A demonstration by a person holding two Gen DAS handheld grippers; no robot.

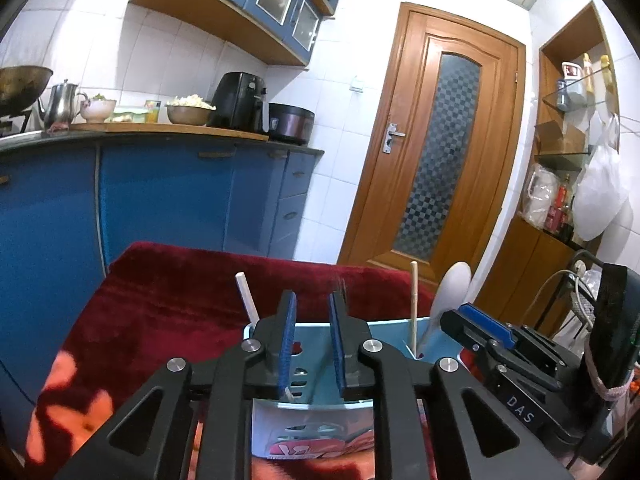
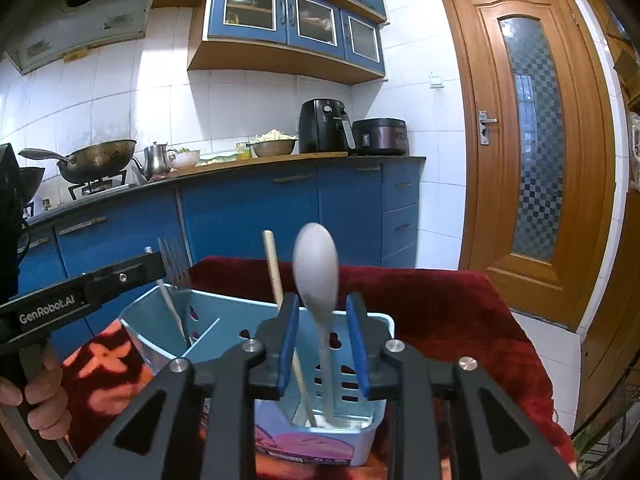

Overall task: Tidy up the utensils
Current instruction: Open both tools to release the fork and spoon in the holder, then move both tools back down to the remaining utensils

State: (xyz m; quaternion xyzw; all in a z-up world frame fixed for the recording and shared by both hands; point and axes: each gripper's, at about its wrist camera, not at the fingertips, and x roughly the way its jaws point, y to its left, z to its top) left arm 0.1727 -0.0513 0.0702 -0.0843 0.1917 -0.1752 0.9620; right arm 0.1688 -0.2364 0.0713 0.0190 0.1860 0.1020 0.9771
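Two tools are mine here, both hovering over the red-clothed surface [image 2: 460,312] and the pale blue caddy [image 2: 256,316] standing on it. Most of the sorting looks done: a grey spoon [image 2: 316,264] and a wooden stick [image 2: 274,268] stand upright in the right compartment, a white handle [image 2: 172,308] and a fork [image 2: 174,264] in the left. My right tool [image 2: 322,340] stands slightly parted around the spoon's stem, pads clear. My left tool [image 1: 313,340] is barely open, empty.
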